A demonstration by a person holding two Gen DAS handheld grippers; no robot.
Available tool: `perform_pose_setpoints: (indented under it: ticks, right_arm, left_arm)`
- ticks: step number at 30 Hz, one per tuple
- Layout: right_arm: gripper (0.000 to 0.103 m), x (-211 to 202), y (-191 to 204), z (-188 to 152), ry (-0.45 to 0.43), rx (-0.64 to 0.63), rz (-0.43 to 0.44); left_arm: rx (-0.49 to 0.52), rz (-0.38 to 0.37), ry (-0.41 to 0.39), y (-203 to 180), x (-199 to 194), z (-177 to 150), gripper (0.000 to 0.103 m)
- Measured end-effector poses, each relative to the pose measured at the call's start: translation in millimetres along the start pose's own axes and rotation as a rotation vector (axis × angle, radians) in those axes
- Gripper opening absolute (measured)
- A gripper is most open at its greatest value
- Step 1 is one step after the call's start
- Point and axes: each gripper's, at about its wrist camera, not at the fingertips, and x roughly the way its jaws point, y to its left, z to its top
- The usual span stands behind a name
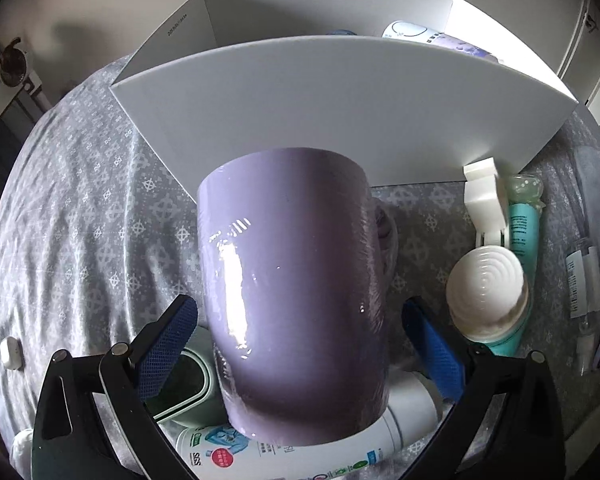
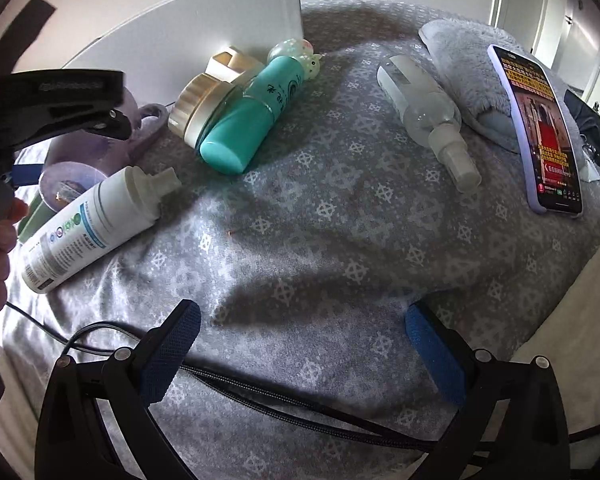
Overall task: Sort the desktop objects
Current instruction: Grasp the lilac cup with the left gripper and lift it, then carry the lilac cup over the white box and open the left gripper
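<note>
A lilac mug (image 1: pixel 296 292) stands between the fingers of my left gripper (image 1: pixel 300 344), in front of a white open box (image 1: pixel 340 108). The jaws are spread wide on both sides of the mug and a gap shows on the right side. The mug's handle (image 1: pixel 386 232) points right. My right gripper (image 2: pixel 300 352) is open and empty above the grey patterned cloth (image 2: pixel 320 240). In the right wrist view the mug (image 2: pixel 100 148) is partly hidden behind the left gripper's black body (image 2: pixel 56 100).
A white pump bottle (image 2: pixel 96 224) lies by the mug. A teal bottle (image 2: pixel 256 112), a white-lidded jar (image 2: pixel 198 110), a clear spray bottle (image 2: pixel 428 112), a phone (image 2: pixel 540 128) and a grey towel (image 2: pixel 464 64) lie on the cloth. A black cable (image 2: pixel 280 396) runs near my right gripper.
</note>
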Motion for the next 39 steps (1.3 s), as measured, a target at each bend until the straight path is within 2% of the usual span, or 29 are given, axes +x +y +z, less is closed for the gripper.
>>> perform_pose_setpoints:
  ticks: [9, 10, 12, 16, 24, 31, 37, 39]
  right_arm:
    - [0.103, 2, 0, 1, 0.001, -0.002, -0.002]
    - [0.103, 1, 0, 1, 0.002, -0.002, -0.003]
    - [0.103, 1, 0, 1, 0.002, -0.003, -0.005]
    - [0.103, 2, 0, 1, 0.003, -0.007, -0.009]
    - [0.103, 2, 0, 0, 0.002, -0.007, -0.011]
    - [0.103, 2, 0, 0, 0.003, -0.006, -0.012]
    - [0.103, 1, 1, 0, 0.003, -0.005, -0.013]
    - [0.103, 2, 1, 0, 0.003, -0.005, -0.014]
  left_arm:
    - [0.024, 0.027, 0.034, -8, 17, 0, 0.102]
    - [0.026, 0.032, 0.033, -8, 17, -1, 0.101]
    - [0.023, 0.023, 0.03, -9, 16, -4, 0.092]
    - [0.017, 0.023, 0.006, -10, 9, -12, 0.086]
    - [0.021, 0.002, -0.04, -13, -14, -33, 0.084]
    - [0.015, -0.023, -0.101, -7, -54, -50, 0.084]
    - [0.023, -0.055, -0.156, -16, -79, -56, 0.084]
    - [0.045, -0.054, -0.179, -9, -84, -53, 0.084]
